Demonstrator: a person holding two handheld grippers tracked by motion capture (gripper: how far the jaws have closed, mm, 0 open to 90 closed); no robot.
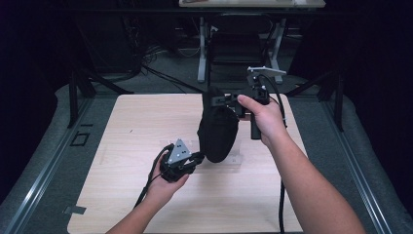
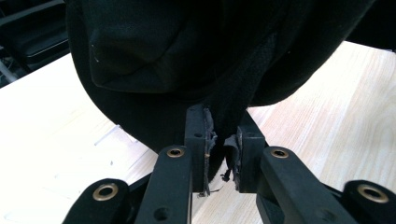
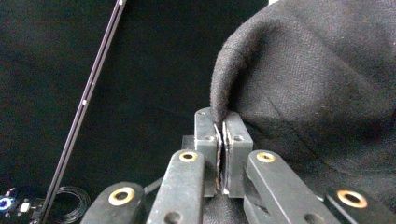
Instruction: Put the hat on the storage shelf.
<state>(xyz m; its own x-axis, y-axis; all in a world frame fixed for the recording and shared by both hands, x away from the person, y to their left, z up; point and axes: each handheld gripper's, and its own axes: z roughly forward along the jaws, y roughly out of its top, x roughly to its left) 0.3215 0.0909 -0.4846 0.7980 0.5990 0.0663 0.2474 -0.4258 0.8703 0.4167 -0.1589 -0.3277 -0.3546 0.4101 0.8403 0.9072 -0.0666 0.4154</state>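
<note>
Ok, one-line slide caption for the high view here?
Right gripper lifts a black cloth above the wooden table while the left gripper pinches its lower edge.

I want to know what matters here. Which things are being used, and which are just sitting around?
Being used:
- black cloth, lifted over the table
- right gripper, shut on its top edge
- left gripper, shut on its lower part

Just around:
- wooden table
- chair behind
- tape scrap
</note>
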